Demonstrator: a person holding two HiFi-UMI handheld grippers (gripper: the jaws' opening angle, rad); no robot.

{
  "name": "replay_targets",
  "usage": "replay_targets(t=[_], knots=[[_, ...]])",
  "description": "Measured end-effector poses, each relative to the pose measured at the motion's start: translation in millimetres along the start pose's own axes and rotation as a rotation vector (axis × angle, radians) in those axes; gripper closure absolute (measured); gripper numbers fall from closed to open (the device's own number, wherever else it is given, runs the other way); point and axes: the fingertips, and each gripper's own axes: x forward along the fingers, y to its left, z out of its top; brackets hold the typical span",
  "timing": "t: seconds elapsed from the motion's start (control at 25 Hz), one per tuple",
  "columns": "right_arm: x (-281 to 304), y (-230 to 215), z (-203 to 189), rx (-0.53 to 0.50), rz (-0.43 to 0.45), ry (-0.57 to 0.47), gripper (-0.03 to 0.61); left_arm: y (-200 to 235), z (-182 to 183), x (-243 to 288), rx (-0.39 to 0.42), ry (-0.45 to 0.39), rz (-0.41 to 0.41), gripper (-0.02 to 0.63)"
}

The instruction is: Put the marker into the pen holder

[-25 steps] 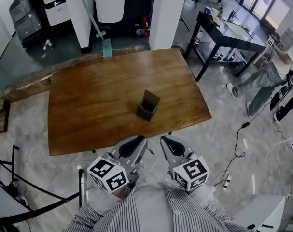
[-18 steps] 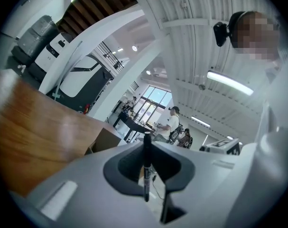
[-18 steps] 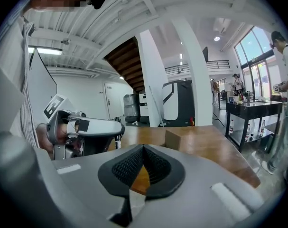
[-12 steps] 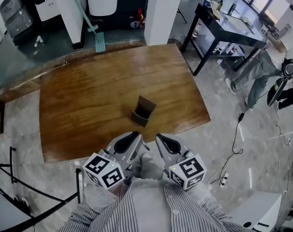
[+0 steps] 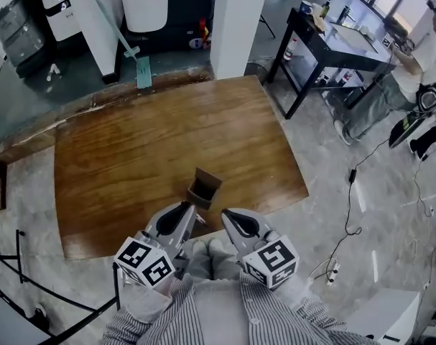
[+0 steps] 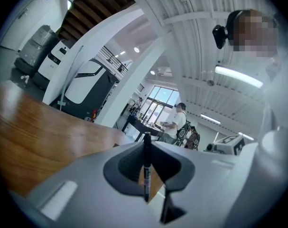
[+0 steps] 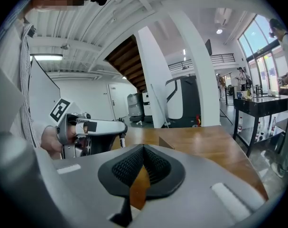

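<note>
Left tool [image 6: 147,142] clamping marker [image 6: 145,175], right tool [image 7: 143,147] closed, empty, pen holder [image 5: 203,187] on table [image 5: 124,157]

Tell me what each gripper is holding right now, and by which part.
The left gripper holds the marker upright, its jaws pinching it near the top end. The right gripper is shut with nothing in it.

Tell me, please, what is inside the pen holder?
The pen holder shows only a dark opening with nothing sticking out; its bottom is hidden in shadow. The marker is clamped in the left hand-held gripper.
</note>
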Motion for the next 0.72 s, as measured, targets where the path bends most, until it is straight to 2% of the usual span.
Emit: replay_targets(t=[0.28,0.72], knots=[[15.0,-18.5,-0.5,0.005,0.028,0.029,0.578,18.3,15.3,25.0,-0.016,-0.062,0.046,0.574],[30.0,-33.3,-10.0,0.035,0.043,0.074,0.578,40.0,13.1,43.2,-0.024,-0.087,0.108,0.574]])
